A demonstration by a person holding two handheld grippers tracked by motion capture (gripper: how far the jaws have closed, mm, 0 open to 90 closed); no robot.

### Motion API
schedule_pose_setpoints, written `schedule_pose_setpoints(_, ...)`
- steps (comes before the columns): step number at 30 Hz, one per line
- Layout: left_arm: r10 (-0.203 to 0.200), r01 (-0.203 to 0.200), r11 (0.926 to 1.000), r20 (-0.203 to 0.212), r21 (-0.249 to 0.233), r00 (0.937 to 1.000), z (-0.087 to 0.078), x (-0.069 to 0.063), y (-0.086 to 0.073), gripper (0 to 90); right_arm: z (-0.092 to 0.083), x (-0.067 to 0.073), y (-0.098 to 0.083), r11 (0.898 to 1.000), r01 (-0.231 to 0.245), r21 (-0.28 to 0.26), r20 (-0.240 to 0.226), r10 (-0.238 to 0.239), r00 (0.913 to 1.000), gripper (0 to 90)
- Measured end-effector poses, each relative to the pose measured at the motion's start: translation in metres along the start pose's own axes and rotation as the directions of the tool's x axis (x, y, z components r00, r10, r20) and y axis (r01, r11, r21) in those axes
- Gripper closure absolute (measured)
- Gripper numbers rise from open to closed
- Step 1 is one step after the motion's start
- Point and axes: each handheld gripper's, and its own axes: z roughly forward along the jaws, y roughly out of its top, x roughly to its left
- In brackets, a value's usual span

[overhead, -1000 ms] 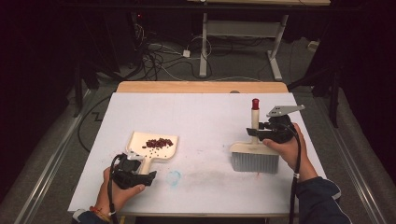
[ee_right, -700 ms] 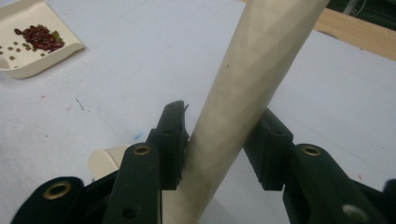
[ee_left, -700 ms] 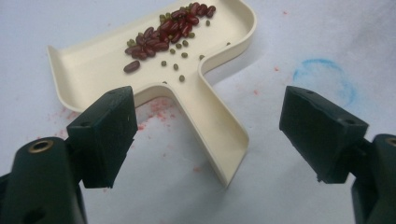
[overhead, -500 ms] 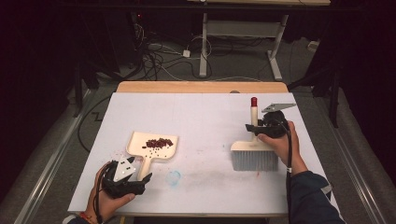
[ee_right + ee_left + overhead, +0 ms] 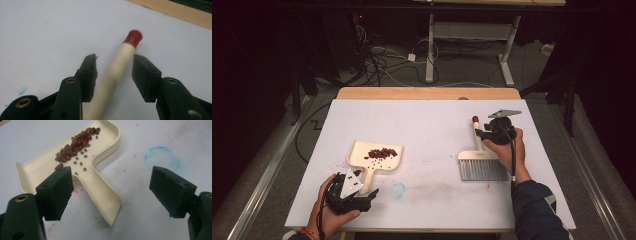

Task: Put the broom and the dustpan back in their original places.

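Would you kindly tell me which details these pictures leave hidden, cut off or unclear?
- Cream plastic dustpan: left gripper view, the left claw's pad covers part of its near edge.
- Cream wooden brush handle with red tip: right gripper view, the bottom edge cuts it off; red tip blurred.
- Red and green beans: high view, too small to count.

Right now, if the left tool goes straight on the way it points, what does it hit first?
Probably the dustpan: its handle lies between the open jaws of the left tool, running ahead to the tray with the beans. The tool likely sits slightly above the handle, so depth is unclear.
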Motion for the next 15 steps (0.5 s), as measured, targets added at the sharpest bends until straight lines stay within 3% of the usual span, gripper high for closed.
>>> schedule_pose_setpoints(15, 0.01, -0.01, 0.9999, -0.009, -0.001, 0.9999, -0.0005, 0.0016, -0.0003, 19.0, 0.0034, -0.0019, -0.0051, 0.999, -0.04, -0.023, -0.005, 0.04, 0.9992, 52.0)
